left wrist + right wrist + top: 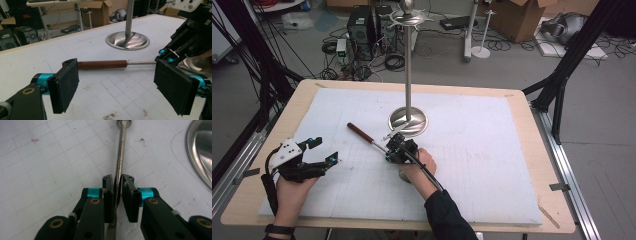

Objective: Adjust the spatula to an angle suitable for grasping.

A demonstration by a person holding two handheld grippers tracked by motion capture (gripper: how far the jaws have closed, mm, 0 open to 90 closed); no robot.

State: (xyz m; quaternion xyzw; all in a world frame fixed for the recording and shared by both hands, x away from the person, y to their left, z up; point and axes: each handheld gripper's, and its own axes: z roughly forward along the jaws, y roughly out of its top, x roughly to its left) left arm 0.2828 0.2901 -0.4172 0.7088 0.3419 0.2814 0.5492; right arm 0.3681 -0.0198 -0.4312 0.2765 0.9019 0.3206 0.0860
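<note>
Right gripper (117, 187): jaws pinched on the metal shaft (120, 150) of the utensil, pads on both sides of it, well back from the wooden handle (359, 132). No gap visible between pads and shaft in the right gripper view, so the grip looks seated.

Left gripper (120, 85): jaws spread wide, nothing between them. It sits on the mat (472, 165) at the left, apart from the utensil, pointing at the handle (102, 64).

The utensil lies flat on the mat, handle toward the far left, shaft running to your right gripper just in front of the stand base (408, 121). Its head end is hidden under your right gripper and hand (419, 165), so I can't tell what kind it is.

My read: the step is picking it up, likely for the hooks (407, 17) at the top of the stand.

Tips:
- Thin round shaft between 2 flat pads can roll. Keep the squeeze on and lift slowly.
- Handle end is heavy and may droop. Lift level, or bring the left gripper in under the handle.
- Go straight up first; the base is just beside you, so don't sweep sideways into the pole (408, 70).
</note>
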